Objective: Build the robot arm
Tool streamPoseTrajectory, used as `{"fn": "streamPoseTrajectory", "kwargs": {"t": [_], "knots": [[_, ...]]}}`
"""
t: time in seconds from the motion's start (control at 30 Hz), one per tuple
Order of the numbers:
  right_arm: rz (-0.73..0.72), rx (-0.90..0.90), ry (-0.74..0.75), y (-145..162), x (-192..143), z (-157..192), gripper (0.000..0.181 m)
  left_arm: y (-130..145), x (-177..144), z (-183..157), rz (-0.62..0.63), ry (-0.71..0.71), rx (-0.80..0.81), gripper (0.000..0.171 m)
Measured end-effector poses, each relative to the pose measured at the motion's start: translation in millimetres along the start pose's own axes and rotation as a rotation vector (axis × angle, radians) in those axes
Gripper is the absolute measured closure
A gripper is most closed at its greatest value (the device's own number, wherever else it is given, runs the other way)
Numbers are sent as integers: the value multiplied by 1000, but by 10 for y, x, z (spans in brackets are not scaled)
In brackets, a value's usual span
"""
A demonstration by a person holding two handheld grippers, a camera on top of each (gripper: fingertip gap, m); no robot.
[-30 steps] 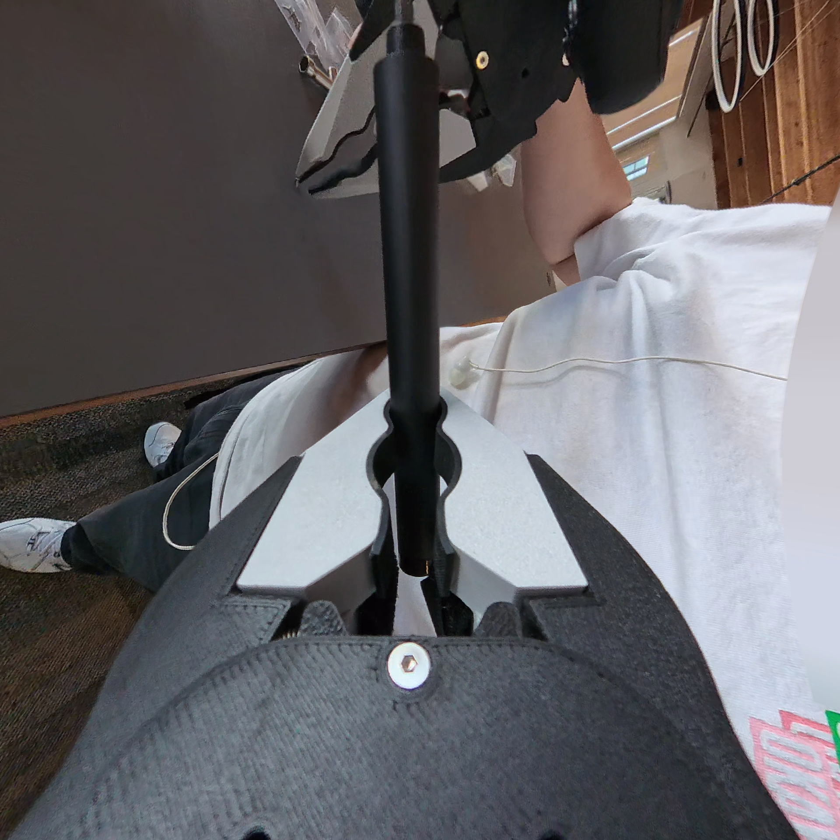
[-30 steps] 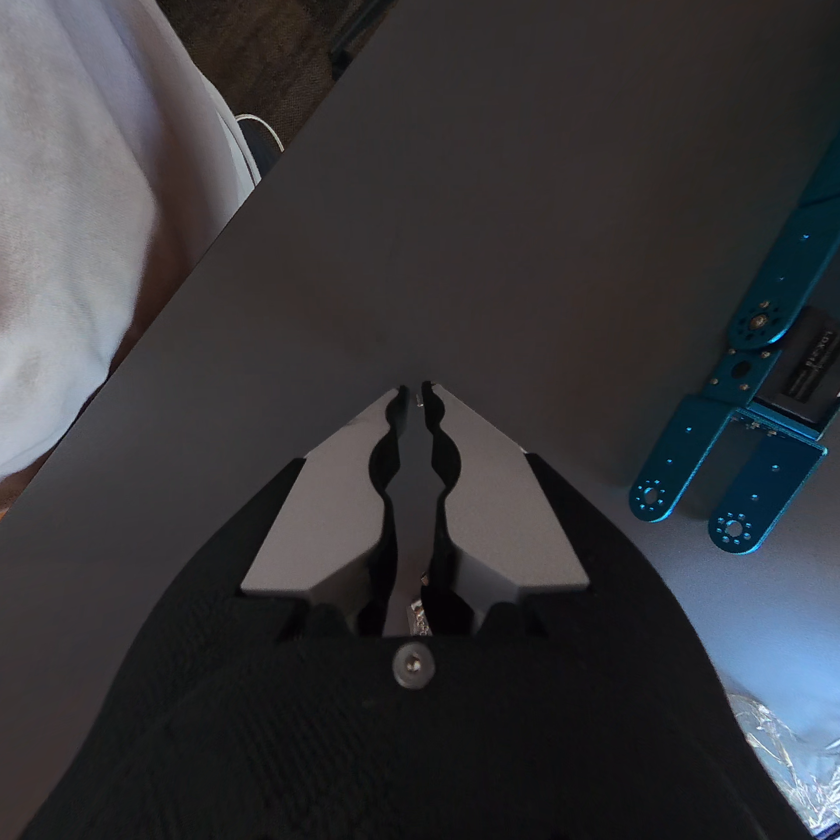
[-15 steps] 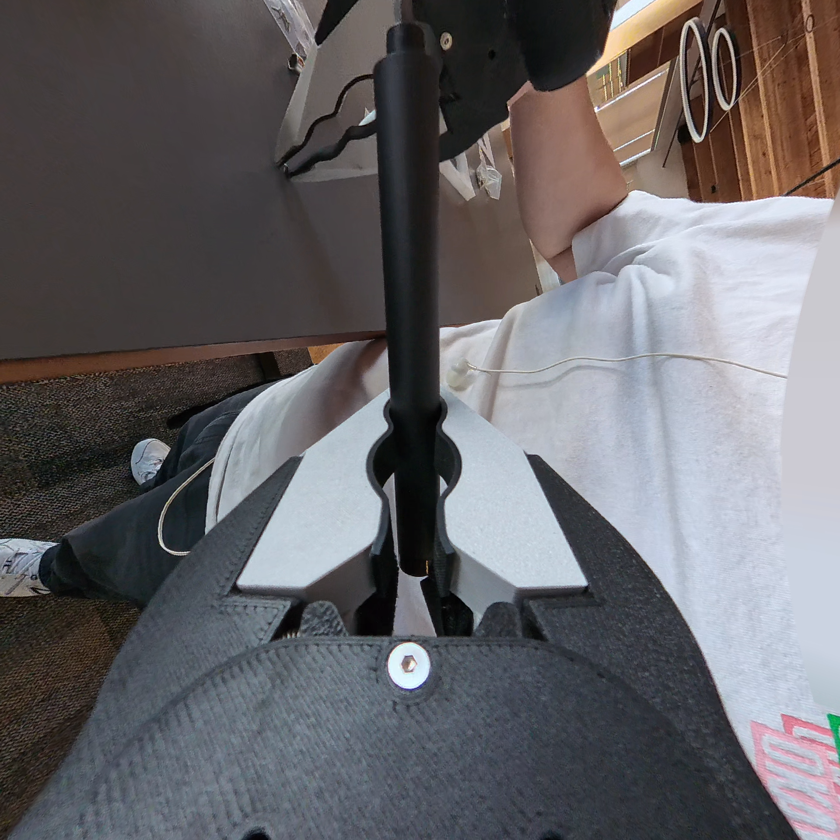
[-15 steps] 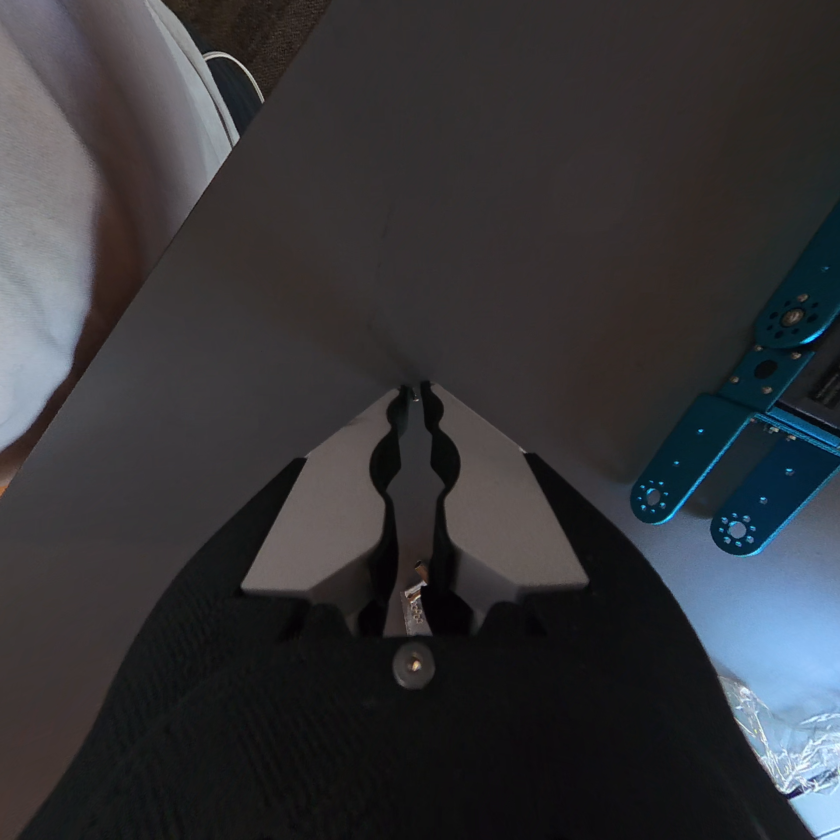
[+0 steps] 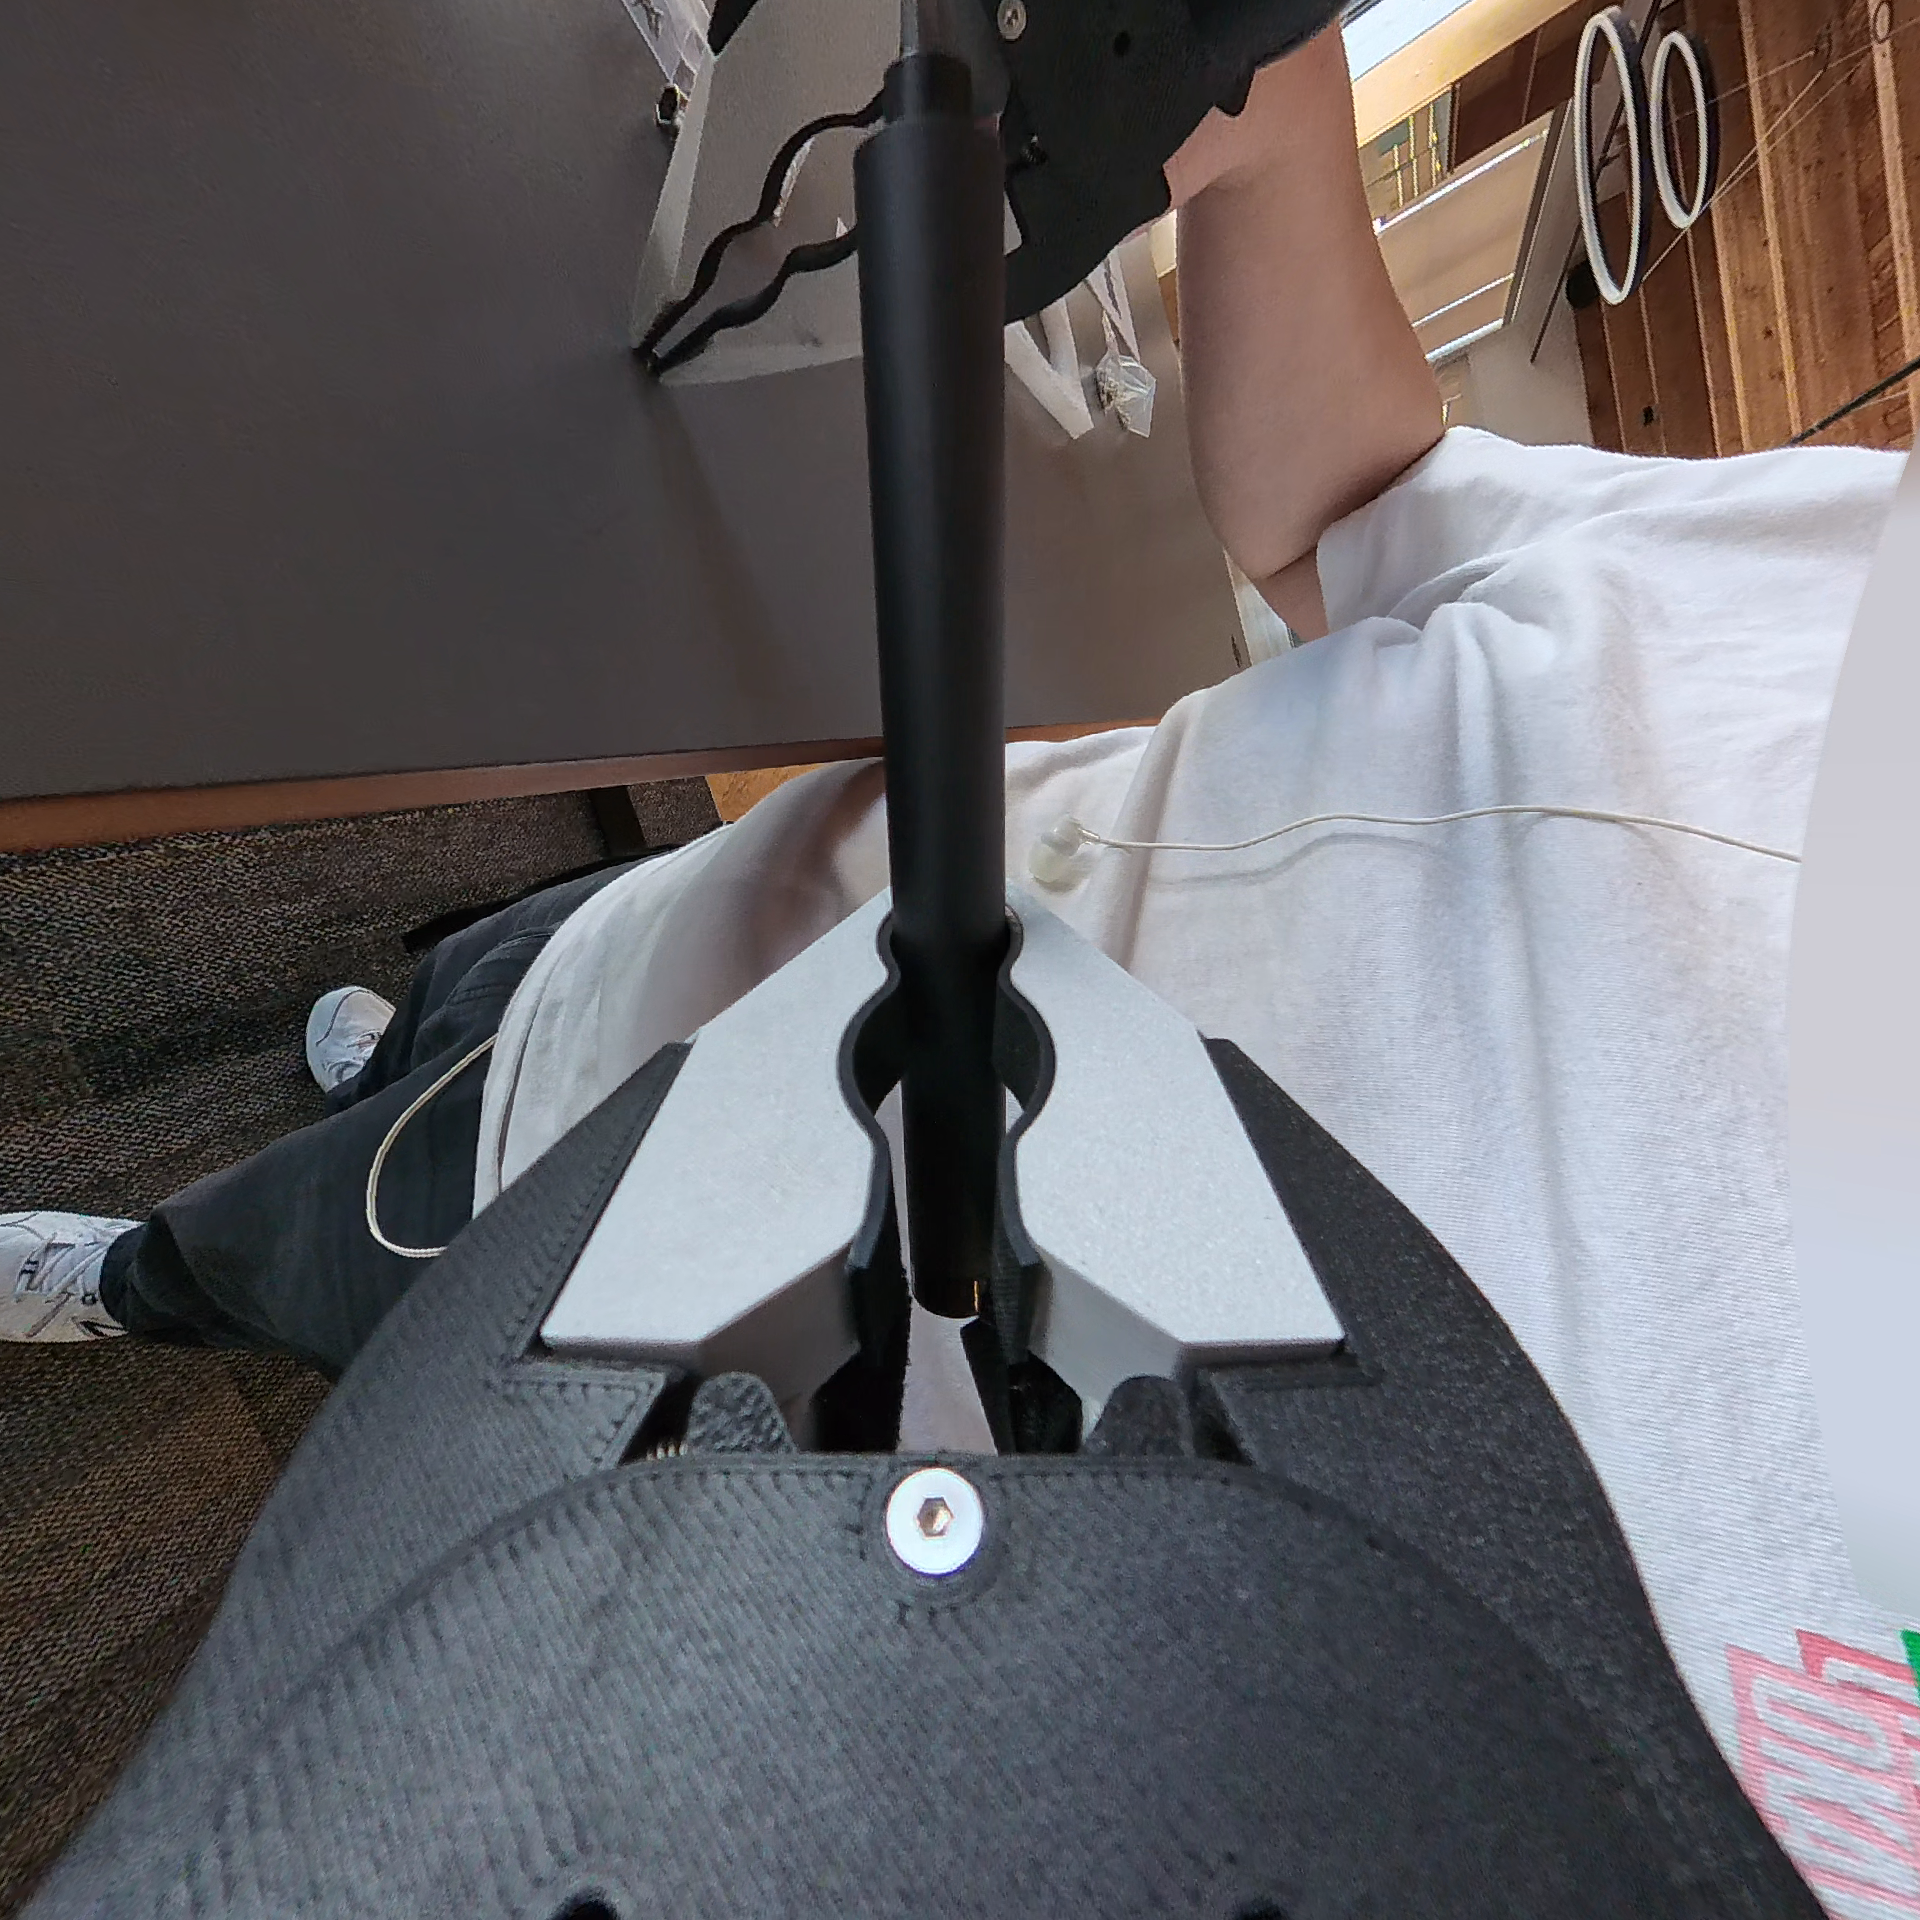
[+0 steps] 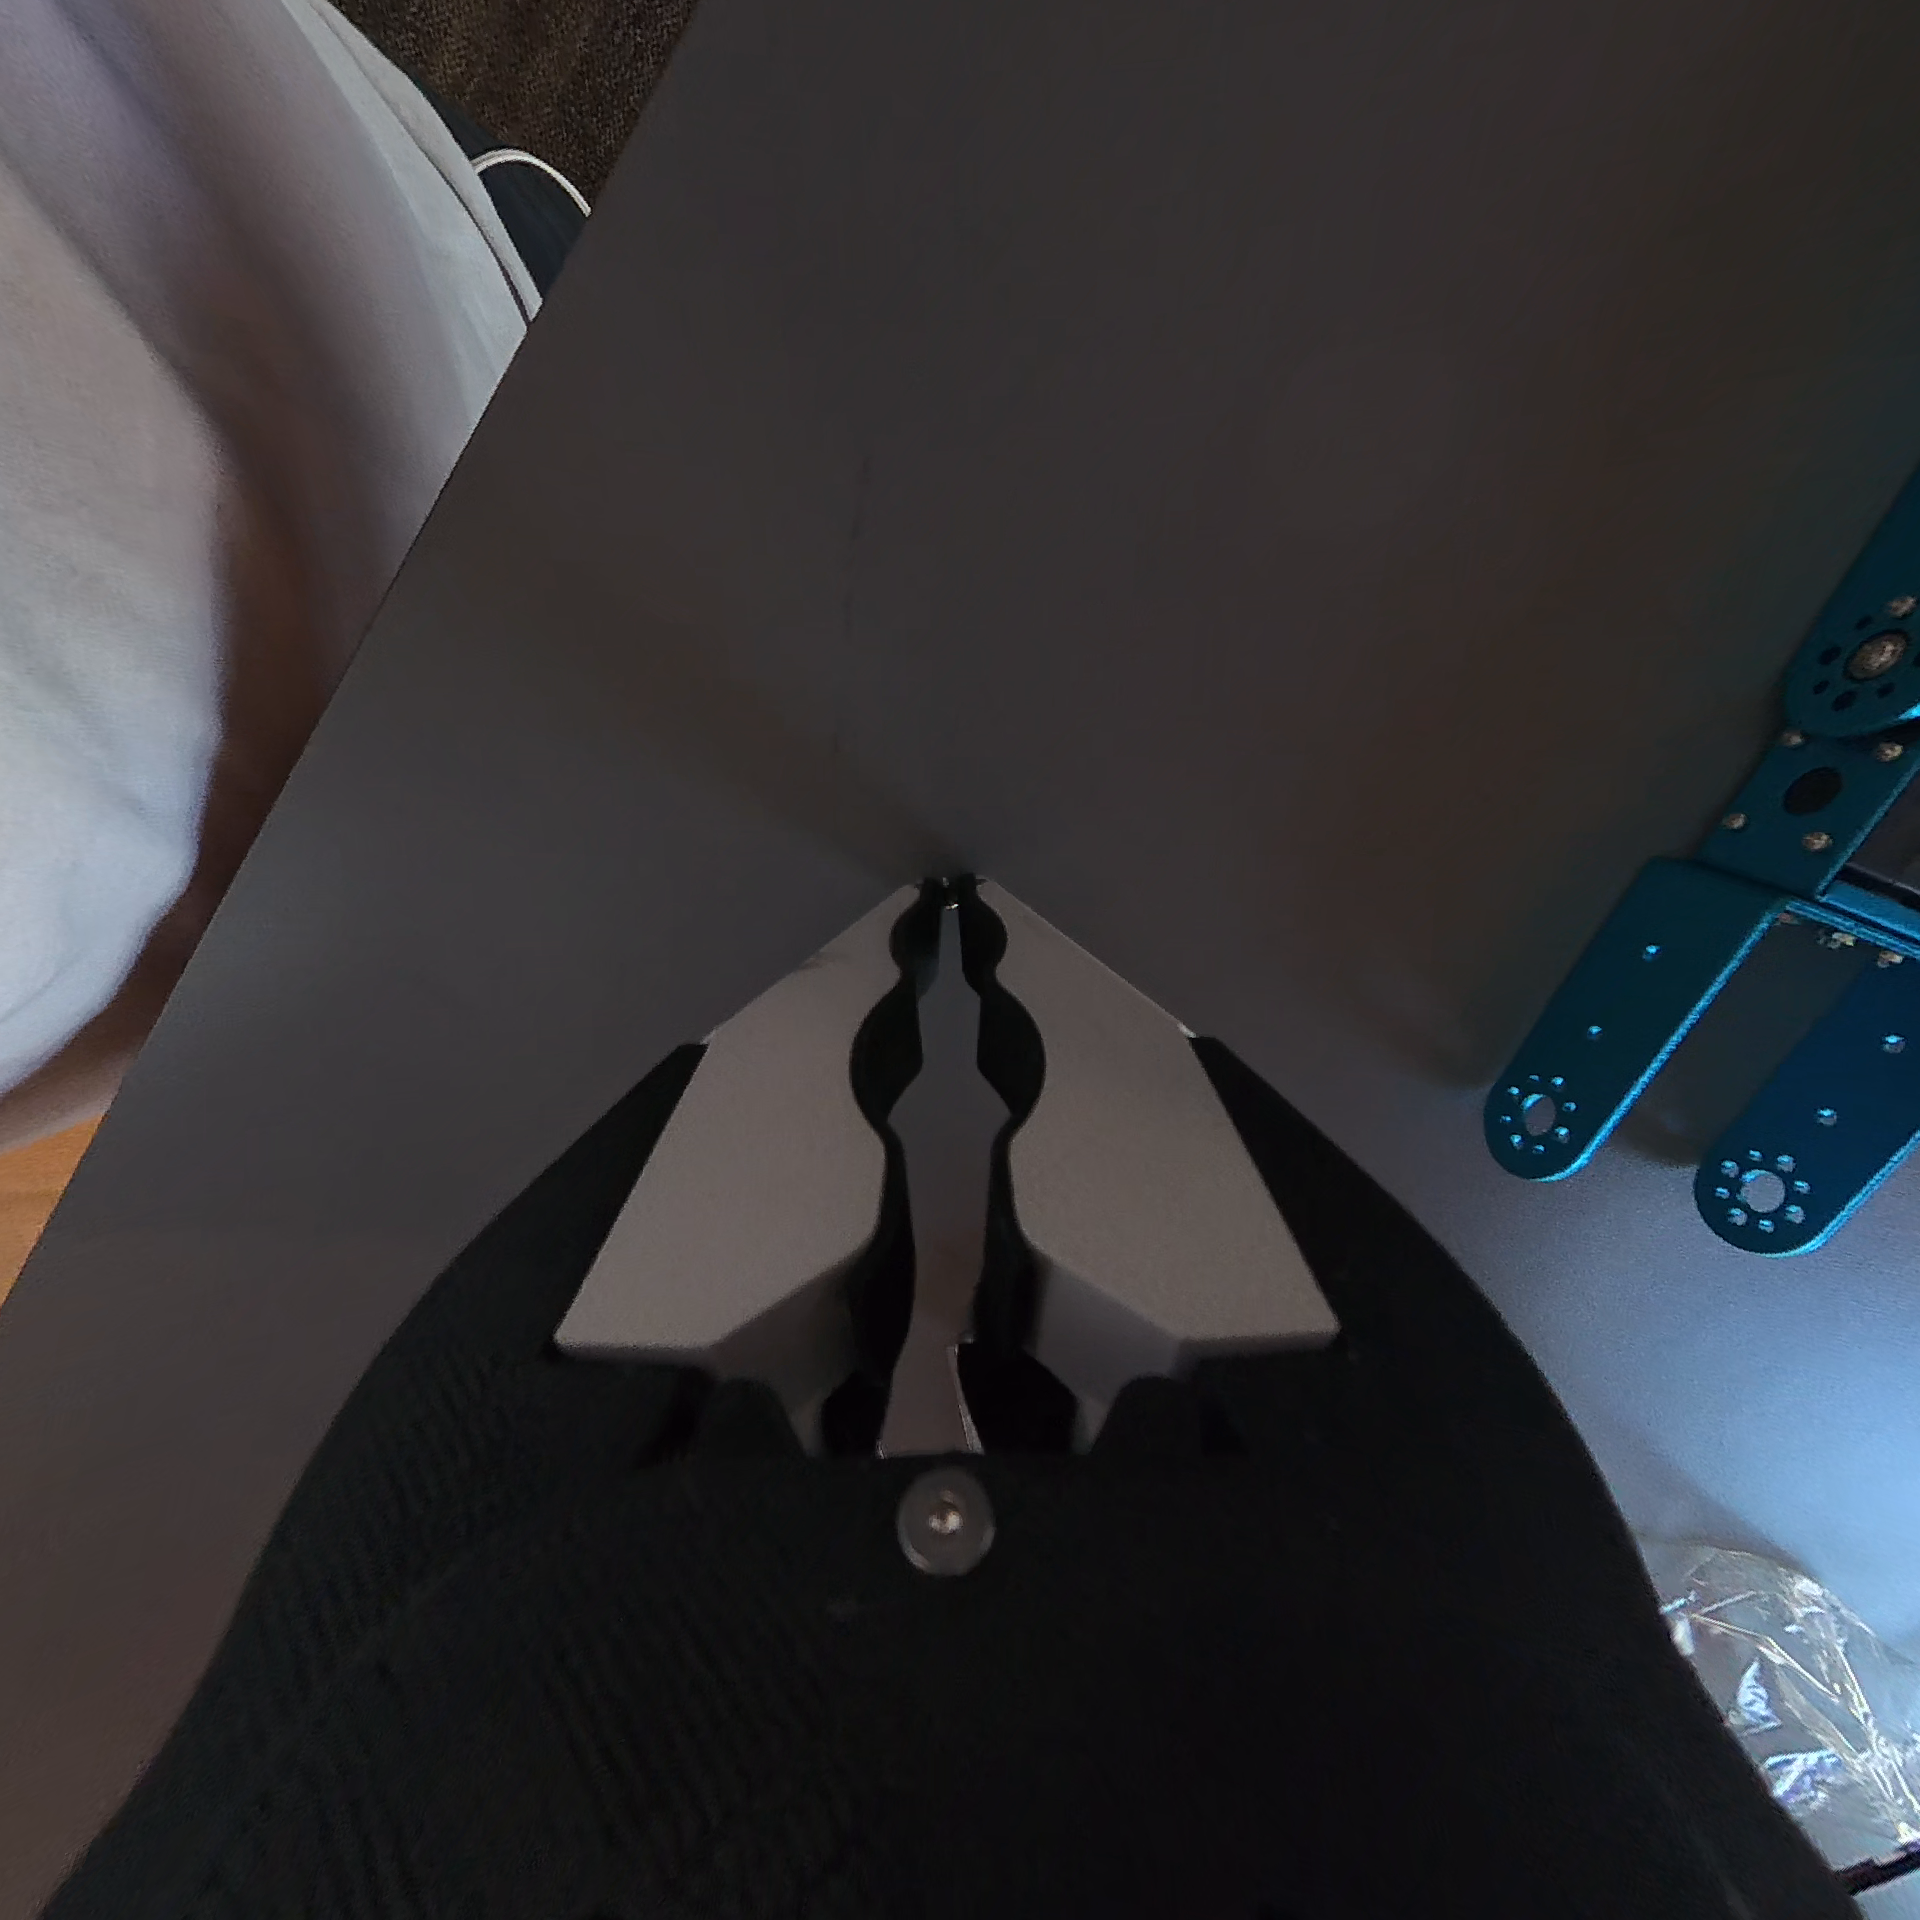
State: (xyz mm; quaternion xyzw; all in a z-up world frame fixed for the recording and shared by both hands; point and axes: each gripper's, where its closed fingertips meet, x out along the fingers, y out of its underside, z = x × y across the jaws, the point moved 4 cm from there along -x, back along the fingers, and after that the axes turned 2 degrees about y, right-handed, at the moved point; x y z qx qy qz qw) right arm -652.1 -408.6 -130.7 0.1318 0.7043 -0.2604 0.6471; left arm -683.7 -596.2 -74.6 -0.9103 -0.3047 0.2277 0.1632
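- The dark grey surface (image 6: pixel 1143 468) carries blue metal servo brackets (image 6: pixel 1621 1049) at its right.
- The left tool (image 5: pixel 948 935) is clamped around a black screwdriver handle (image 5: pixel 935 540).
- The right tool (image 6: pixel 948 896) is nearly closed, its tips pinching a tiny screw (image 6: pixel 948 885) against the surface.

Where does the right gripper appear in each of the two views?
Left wrist view: the right gripper is at top centre, far off, partly behind the black rod, fingers down at the dark table.
Right wrist view: bottom centre, close up, fingers pointing at the table.
Shared landmark: the dark table's edge beside the white shirt.
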Motion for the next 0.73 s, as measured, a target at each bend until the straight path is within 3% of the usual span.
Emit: {"fn": "streamPoseTrajectory", "kwargs": {"t": [0.17, 0.27, 0.33, 0.47, 0.63, 0.73], "knots": [[-7, 12, -11, 0, 1, -3, 179, -14, 23, 8, 6, 0, -1, 163], [-109, 95, -15, 33, -23, -25, 179, -18, 53, 50, 5, -2, -10, 163], [-275, 225, -47, 36, -115, -48, 179, -13, 88, 98, 3, 0, -29, 163], [-763, 614, -148, 57, -402, -196, 179, -34, 210, 179, -1, 7, -62, 163], [-1417, 1044, -459, 240, -820, -402, 180, -192, 442, 140, -15, 40, -49, 163], [-1566, 1109, -578, 260, -927, -389, 181, -308, 601, 80, -5, 37, -8, 163]]}}
